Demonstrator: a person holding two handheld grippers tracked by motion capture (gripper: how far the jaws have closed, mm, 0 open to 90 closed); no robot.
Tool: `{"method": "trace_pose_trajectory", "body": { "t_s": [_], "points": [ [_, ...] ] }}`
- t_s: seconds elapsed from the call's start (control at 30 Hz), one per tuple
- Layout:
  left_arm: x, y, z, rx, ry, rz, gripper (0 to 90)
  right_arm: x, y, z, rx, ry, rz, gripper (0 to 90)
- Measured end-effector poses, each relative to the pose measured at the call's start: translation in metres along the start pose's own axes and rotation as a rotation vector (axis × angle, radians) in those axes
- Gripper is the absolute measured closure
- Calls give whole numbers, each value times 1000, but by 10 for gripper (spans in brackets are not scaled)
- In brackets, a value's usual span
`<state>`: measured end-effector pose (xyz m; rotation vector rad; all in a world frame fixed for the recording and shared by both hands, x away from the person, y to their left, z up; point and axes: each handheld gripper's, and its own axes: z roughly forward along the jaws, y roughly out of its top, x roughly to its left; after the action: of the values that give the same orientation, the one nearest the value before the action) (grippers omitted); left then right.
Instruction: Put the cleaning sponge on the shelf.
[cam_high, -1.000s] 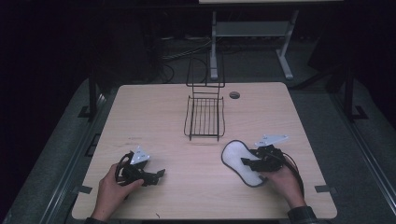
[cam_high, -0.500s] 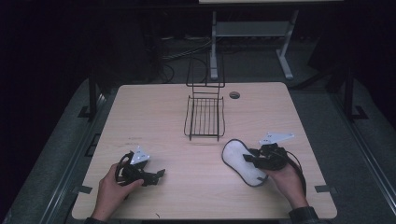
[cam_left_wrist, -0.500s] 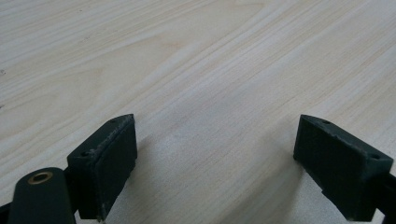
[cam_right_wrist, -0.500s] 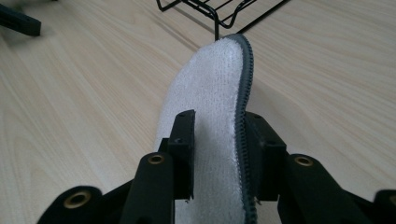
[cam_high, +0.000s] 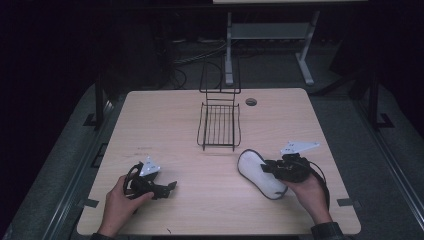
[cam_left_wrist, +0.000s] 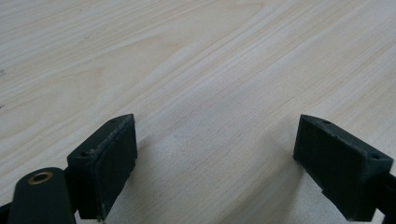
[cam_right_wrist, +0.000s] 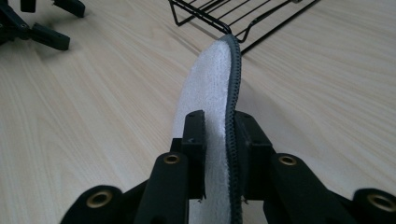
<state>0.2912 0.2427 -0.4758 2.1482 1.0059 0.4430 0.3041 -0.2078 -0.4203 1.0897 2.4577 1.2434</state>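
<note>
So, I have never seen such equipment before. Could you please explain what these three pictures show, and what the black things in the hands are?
No machine arm is here. A person sits at a wooden table and holds a hand tool in each hand; each tool ends in black tongs.

The high view looks down on the table from above. The other two pictures come from small cameras that ride on the tools and look along their jaws.

On the table stands a black wire rack. Near it is a white slipper insole with a dark edge.

The right tongs have just been closing and now pinch that insole on both sides, on its edge. The left tongs rest open over bare wood and hold nothing.
</note>
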Motion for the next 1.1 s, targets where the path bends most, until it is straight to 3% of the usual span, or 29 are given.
{"method": "trace_pose_trajectory", "body": {
  "t_s": [0.3,1.1],
  "points": [
    [0,0,0,1,0,2,126,1,2,-5,-10,22,22,798],
    [0,0,0,0,0,-1,126,-2,13,-18,-49,14,22,800]
  ]
}}
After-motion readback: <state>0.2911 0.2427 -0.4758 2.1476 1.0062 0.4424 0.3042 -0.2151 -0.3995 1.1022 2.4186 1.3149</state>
